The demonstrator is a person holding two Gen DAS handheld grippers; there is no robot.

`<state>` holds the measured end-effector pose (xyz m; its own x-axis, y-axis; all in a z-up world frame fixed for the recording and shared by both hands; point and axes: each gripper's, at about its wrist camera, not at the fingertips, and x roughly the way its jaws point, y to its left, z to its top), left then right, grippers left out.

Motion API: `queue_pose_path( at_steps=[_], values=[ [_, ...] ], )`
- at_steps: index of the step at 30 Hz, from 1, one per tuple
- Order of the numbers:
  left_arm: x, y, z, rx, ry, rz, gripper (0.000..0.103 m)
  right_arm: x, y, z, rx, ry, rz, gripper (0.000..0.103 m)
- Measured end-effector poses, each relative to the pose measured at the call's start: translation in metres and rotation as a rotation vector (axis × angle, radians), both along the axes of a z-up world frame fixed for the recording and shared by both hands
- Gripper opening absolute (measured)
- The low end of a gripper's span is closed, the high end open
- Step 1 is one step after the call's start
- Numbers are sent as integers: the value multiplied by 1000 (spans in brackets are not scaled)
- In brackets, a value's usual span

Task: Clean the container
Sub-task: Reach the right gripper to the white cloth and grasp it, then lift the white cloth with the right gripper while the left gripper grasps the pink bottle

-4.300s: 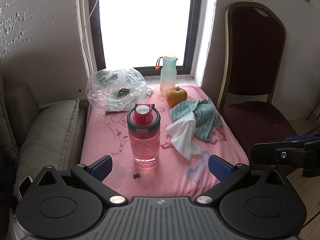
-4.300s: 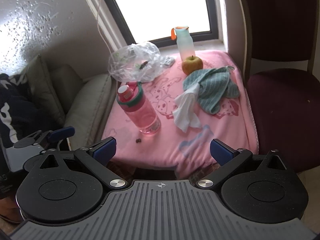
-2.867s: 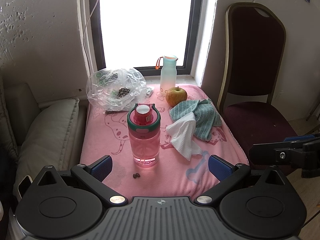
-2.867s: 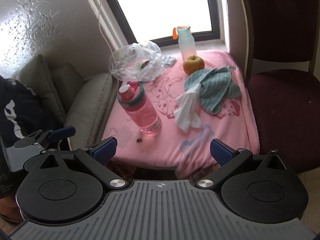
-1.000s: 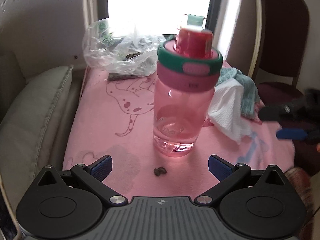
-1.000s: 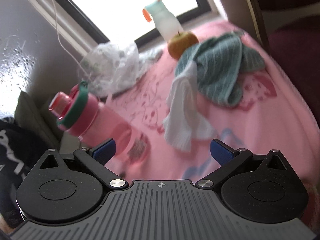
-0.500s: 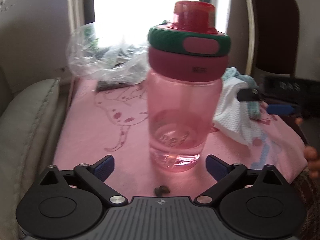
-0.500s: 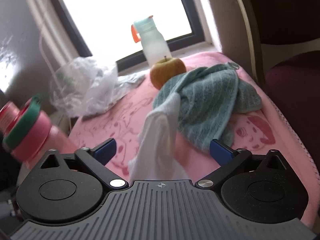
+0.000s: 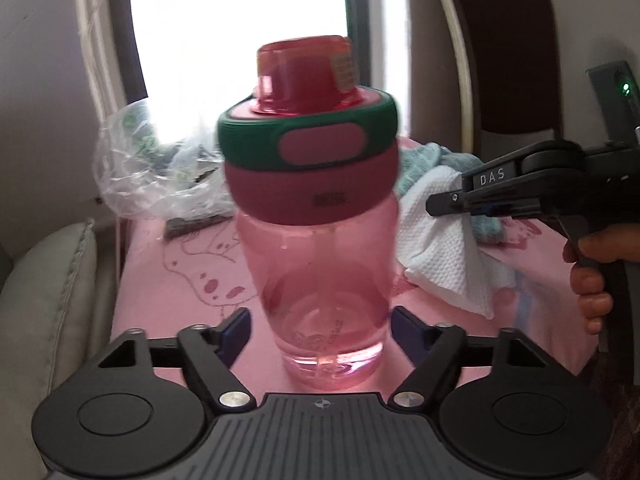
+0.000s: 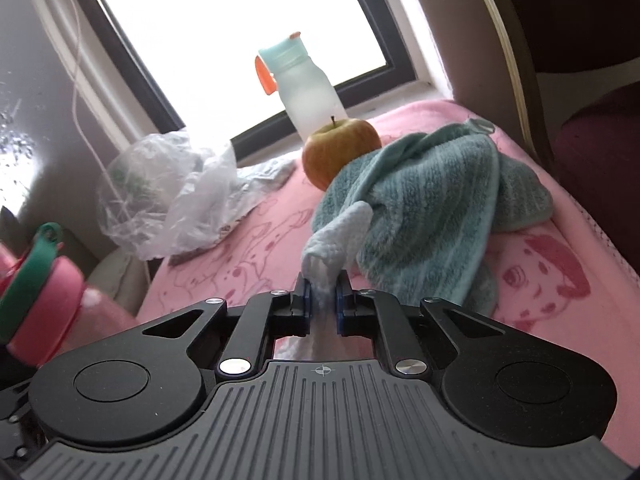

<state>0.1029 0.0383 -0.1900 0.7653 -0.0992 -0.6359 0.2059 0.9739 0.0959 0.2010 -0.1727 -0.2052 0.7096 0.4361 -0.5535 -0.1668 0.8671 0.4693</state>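
A pink see-through bottle [image 9: 320,248] with a green-rimmed lid stands on the pink tablecloth [image 9: 176,280], close in the left wrist view. My left gripper [image 9: 320,330] is open, its blue fingers low on either side of the bottle's base, with a thin gap on the left. My right gripper [image 10: 322,298] is shut on a crumpled white paper towel [image 10: 340,228], which lies against a teal towel [image 10: 432,192]. In the left wrist view the right gripper [image 9: 436,204] shows right of the bottle, over the paper towel [image 9: 440,264]. The bottle [image 10: 44,300] sits at the far left of the right wrist view.
An apple [image 10: 340,148] and a frosted bottle with an orange loop [image 10: 304,92] stand by the window sill. A clear plastic bag [image 10: 168,192] lies back left. A dark red chair [image 10: 600,140] stands right of the table, a grey cushion [image 9: 48,300] left. A hand [image 9: 592,280] holds the right gripper.
My left gripper has moved in and narrowed its fingers around the bottle's base. My right gripper has dropped to the paper towel and shut on it.
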Motion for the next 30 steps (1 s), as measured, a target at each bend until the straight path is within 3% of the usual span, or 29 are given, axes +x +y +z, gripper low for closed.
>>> queue_pose_path(
  at_steps=[2,8,10,12,16,18,22,26,27,30],
  values=[
    [-1,-1,0,4,0,-15,66,-7,-8,0,106,37,23,11],
    [-1,2,-4,27,-2,-57,66,-11,-21,-6,802,170,122,11],
    [-2,0,-6,50,-9,-65,66,-6,-14,-19,943,232,125,11],
    [-3,0,-7,59,-7,-65,66,-4,-2,-32,872,291,94,12],
    [-1,3,-8,53,-3,-71,66,-7,12,-59,620,388,8,12],
    [-1,4,-8,57,-4,-77,66,-10,12,-66,576,400,3,12],
    [-2,4,-8,59,-8,-84,66,-14,3,-45,743,360,25,13],
    [-3,3,-8,65,-10,-87,66,-9,-4,-20,1046,272,105,14],
    [-3,3,-8,66,-10,-87,66,-6,-2,-20,1060,277,109,15],
    [-4,2,-8,65,-9,-81,66,-3,6,-42,945,355,49,15]
  ],
)
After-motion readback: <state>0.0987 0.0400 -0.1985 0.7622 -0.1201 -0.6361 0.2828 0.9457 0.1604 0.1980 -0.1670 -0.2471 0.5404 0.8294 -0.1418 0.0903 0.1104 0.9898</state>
